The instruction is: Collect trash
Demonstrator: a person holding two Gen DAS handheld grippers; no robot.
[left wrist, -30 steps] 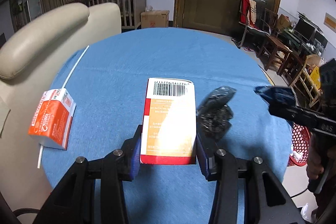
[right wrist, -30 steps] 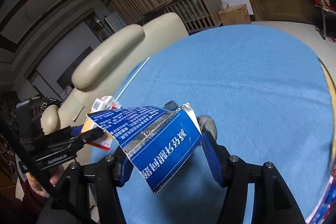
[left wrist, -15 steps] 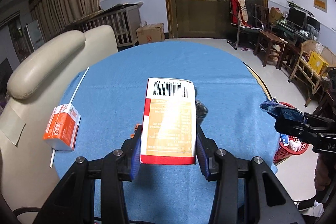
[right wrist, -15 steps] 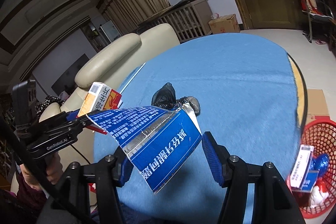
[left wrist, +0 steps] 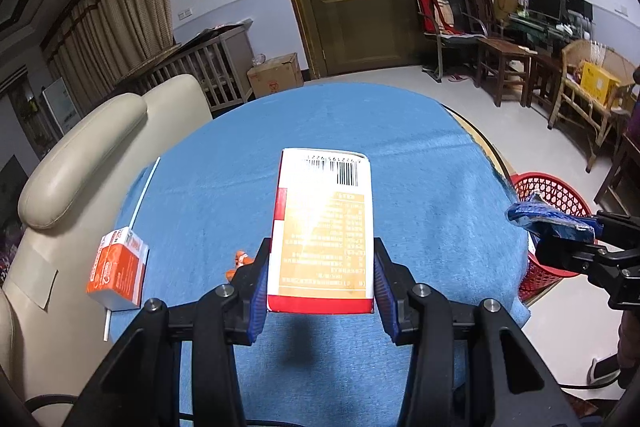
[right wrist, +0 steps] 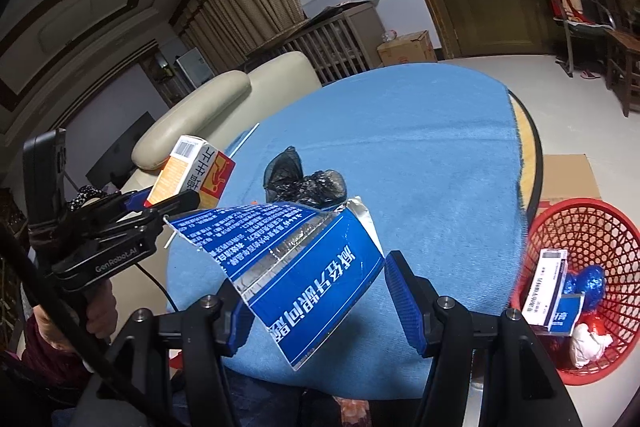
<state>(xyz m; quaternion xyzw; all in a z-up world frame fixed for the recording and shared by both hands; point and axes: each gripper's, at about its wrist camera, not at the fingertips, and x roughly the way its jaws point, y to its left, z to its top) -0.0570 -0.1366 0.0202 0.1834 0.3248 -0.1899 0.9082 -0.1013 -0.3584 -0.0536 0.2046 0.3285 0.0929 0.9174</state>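
With both grippers loaded, step in hand looks like carry-to-bin. L gripper (left wrist: 320, 281) is clamped on the orange carton (left wrist: 322, 227), held above the blue tablecloth (left wrist: 420, 187). R gripper (right wrist: 316, 303) has the blue wrapper (right wrist: 304, 267) btwn its jaws; only the left pad visibly touches it. Red basket (right wrist: 580, 227) sits on the floor at 3 o'clock off the table. Next: swing over the basket, then release. Small orange box (left wrist: 118, 271) at 9 o'clock & black bag (right wrist: 304, 183) not yet collected.
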